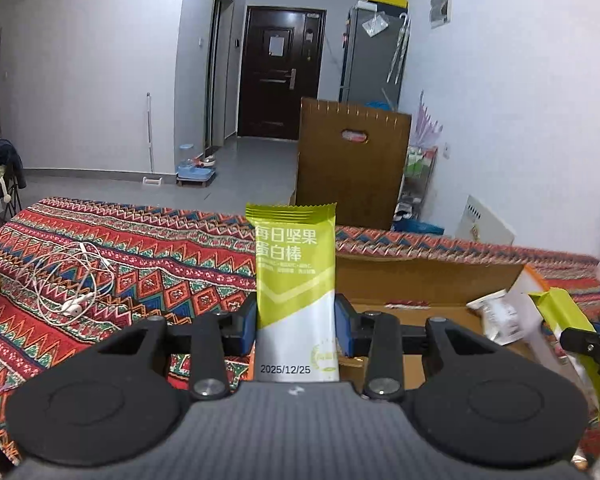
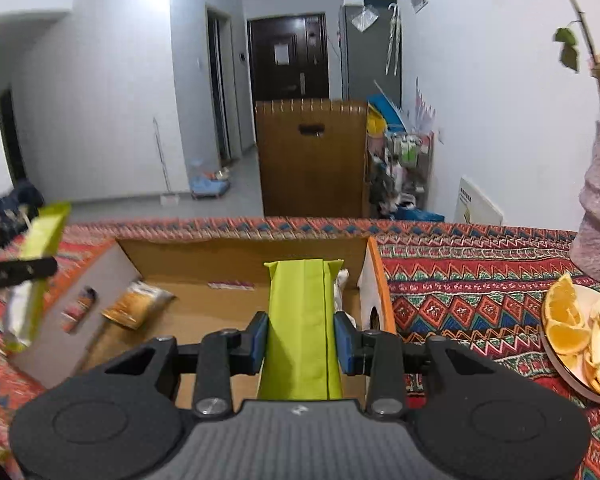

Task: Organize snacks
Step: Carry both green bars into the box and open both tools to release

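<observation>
— Starting left: the left claw (image 1: pixel 296 328) clamps a green-and-white bar (image 1: pixel 294 280) upright, left of the cardboard box (image 1: pixel 420 276).

— And the right claw (image 2: pixel 302 338) grips a green packet (image 2: pixel 300 320), long axis pointing forward, directly over that box, so nearer.

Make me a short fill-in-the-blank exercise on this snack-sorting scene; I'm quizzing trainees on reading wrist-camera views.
1. The left gripper is shut on a green and white snack bar printed with the date ____.
2. The right gripper holds its green bar above an open ____ box.
3. The plate at the right edge holds slices of ____.
4. The white earphones lie on the patterned ____.

Missing words: 2025/12/25; cardboard; orange; tablecloth
</observation>
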### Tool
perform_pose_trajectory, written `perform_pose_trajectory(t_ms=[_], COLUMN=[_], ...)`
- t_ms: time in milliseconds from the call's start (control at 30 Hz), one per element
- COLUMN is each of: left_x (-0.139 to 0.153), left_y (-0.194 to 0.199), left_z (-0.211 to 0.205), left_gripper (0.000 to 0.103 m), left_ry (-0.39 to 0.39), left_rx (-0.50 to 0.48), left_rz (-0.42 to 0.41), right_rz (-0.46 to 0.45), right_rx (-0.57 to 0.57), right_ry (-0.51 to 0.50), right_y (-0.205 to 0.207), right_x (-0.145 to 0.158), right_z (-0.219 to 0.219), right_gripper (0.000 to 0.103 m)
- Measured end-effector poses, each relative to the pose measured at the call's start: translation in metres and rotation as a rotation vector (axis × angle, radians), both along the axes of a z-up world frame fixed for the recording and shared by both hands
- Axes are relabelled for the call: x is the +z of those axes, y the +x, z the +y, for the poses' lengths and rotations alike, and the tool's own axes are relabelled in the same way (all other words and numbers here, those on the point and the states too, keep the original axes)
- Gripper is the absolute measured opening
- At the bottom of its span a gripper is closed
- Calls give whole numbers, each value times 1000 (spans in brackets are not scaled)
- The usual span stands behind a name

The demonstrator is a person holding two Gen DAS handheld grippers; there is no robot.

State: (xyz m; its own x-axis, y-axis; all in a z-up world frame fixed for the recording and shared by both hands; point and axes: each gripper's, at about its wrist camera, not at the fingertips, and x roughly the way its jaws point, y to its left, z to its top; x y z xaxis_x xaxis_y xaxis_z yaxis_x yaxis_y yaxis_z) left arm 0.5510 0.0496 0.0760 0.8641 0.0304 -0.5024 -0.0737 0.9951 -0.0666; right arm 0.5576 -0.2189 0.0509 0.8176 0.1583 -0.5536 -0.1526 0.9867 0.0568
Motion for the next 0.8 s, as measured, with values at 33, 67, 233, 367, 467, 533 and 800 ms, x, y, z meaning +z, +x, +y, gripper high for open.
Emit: perform_pose_trajectory(t_ms=[33,67,233,367,467,533,800], left_x=[-4,-9,-25,-36,-39,-39,-20], left_y=[3,5,13,15,11,6,-14], left_z=[-1,-3,-11,-14,-19,-22,-21], left_gripper=[38,39,39,39,43,46,55], left_ry=[4,7,18,24,55,50,23], left_rx=[-1,-10,-35,-56,-67,-75,-71], left_rz=[5,9,68,114,125,124,108], right_rz=[13,21,66,85,93,97,58], right_rx=[-2,-5,-27,-43,-46,-34,-17], right_ry=[-23,-32,-68,-132,-160,-157,-90], right_y=[7,10,21,20,20,18,-7], right_x=[-6,-10,-30,-42,-43,-42,-19], right_z=[4,7,19,24,24,24,11], right_gripper=[34,34,34,33,32,37,42])
